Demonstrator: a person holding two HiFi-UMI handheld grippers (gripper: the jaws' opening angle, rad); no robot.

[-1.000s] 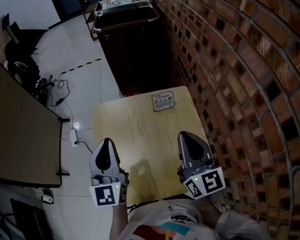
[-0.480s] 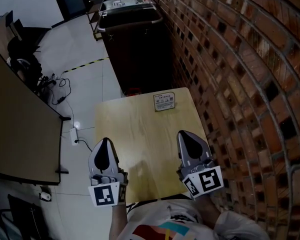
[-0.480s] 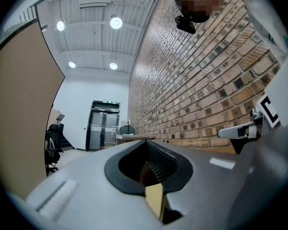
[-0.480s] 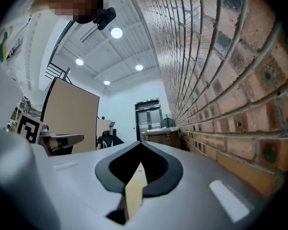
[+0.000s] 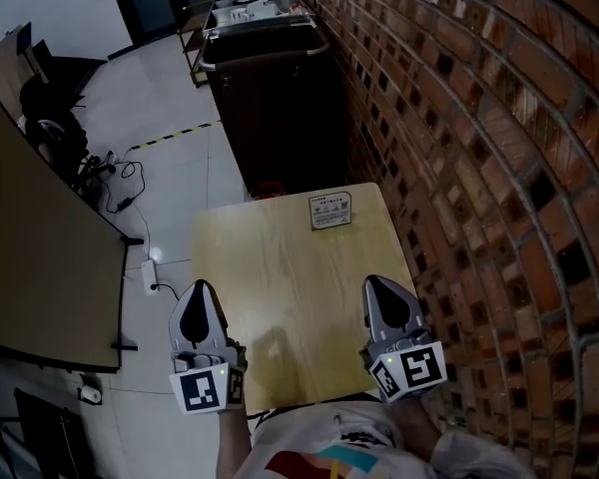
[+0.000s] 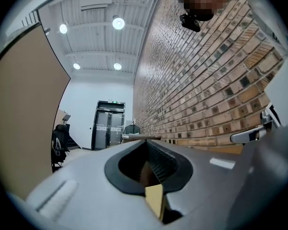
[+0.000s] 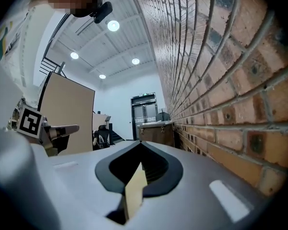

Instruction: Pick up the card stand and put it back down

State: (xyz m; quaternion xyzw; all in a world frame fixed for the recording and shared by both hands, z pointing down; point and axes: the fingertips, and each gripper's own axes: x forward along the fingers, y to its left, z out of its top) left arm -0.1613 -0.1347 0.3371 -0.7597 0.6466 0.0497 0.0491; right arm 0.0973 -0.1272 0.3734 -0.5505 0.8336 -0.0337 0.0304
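Card stand (image 5: pixel 330 211) at the desk's (image 5: pixel 280 267) far edge, long side crosswise, pale printed face toward me. My left fingers (image 5: pixel 200 297) and right fingers (image 5: pixel 383 292) are closed, empty.

A small square table (image 5: pixel 280 267) of pale wood stands on a light tiled floor (image 5: pixel 170 118), its right edge close beside a brick wall (image 5: pixel 459 148). One thing lies on it: the card stand (image 5: pixel 330 211), near the far edge toward the right corner, with bare wood around it.
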